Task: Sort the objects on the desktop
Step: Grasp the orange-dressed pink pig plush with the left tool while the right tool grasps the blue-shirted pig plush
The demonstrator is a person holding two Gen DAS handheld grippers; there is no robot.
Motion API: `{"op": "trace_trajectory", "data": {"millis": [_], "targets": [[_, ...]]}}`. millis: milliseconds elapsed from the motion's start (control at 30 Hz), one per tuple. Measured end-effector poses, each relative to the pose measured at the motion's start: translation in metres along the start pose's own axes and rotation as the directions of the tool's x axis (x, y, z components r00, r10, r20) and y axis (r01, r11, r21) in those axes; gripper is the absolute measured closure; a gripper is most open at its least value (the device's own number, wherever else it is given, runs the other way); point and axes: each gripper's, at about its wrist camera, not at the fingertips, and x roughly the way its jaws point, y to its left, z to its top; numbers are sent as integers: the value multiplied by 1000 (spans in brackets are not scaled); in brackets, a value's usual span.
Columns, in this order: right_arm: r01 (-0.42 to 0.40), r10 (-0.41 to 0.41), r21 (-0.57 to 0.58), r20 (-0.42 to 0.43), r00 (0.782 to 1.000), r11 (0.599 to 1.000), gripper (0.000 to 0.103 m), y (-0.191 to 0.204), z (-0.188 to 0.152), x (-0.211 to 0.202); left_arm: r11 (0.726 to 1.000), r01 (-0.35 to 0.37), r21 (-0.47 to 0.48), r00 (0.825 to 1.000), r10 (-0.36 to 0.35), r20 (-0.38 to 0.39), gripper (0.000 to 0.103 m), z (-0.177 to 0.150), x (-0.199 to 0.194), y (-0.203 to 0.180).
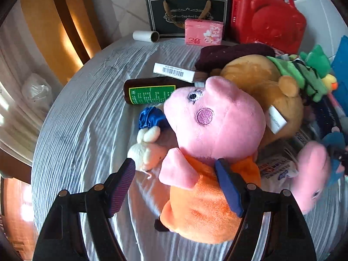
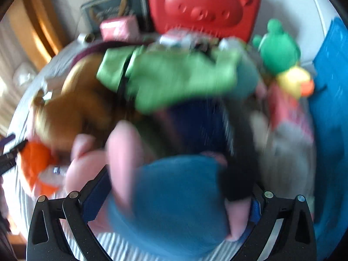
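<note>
Currently the left gripper is seen spread wide around the orange-dressed pig plush, which lies at centre frame on the striped tabletop. One pad stands clear of the toy at lower left; the other pad overlaps the orange dress, and contact there cannot be confirmed. No grip is judged to be made yet.

In the right wrist view, heavily blurred, the right gripper is seen with a blue-dressed pig plush filling the space between its fingers. It appears to be clamped on the toy, but the blur prevents certainty.

Step in hand, as judged: the orange pig is to be taken by the body. For a sound grasp the gripper should be centred across the dress, below the arm, and closed until the plush is compressed; soft stuffing is expected to slip from a shallow pinch.

Obstacles noted in the left view:
- A small white plush lies just beside the purple-ribbed pad and could be caught on closing.
- A blue satin scrap and a brown bottle lie near the pig's head, at centre left.
- A barcoded box lies above the bottle.
- A tan plush presses against the pig's head from the right and may be dragged along.

At the top of the frame stand a black gift bag, a pink tissue pack, a paper roll and a red case, well apart from the grasp.
</note>
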Motion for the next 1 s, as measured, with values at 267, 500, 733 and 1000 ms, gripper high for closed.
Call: {"op": "trace_trajectory", "data": {"millis": [267, 500, 733, 1000], "targets": [[-2, -3, 51, 105, 994, 999, 0, -20, -29, -52, 1000, 28, 7, 998, -29, 52, 28, 6, -32, -12], [-31, 41, -77, 129, 991, 997, 1, 10, -33, -78, 1000, 18, 15, 1000, -18, -21, 28, -2, -13, -25], [-30, 24, 84, 63, 998, 996, 18, 0, -43, -71, 999, 5, -35, 992, -10, -129, 27, 23, 29, -33], [-69, 81, 379, -14, 997, 923, 16, -26, -55, -60, 999, 51, 0, 975, -49, -218, 15, 38, 68, -37]]}}
